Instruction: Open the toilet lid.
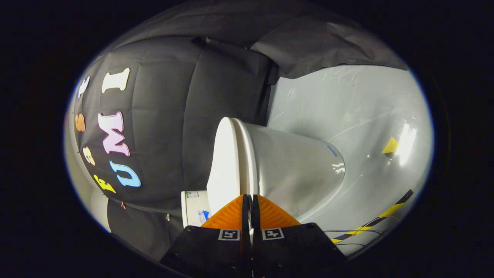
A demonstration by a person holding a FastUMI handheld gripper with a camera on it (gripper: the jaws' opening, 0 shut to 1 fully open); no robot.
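The tongs [251,199] show as two orange fingers [229,216] on black mounts, each mount carrying a small square marker. The fingers stand almost together, with only a thin dark slit between their black inner faces, and nothing is clamped in that slit. The view is rolled onto its side, so the floor stands to one side of the fingers and the booth's black cloth wall [162,116] to the other.

Just ahead of the fingertips, touching or nearly so, is the front edge of the toilet lid [225,162]. The lid is down, lying flat against the seat [247,154], and the seam between the two runs straight on from the slit between the fingers. Whether a tip has entered that seam cannot be told. Past the seat the white bowl [293,166] swells toward the floor.

On the lid's side there is open room between lid and cloth wall. Low beside the orange fingers, on that same side, a corner of the white tank [195,208] with a small label is visible.

Beyond the bowl lies the pale, glossy floor [347,108], bare apart from a yellow-and-black striped tape [378,218] and a small yellow marker [390,146], both well apart from the toilet.
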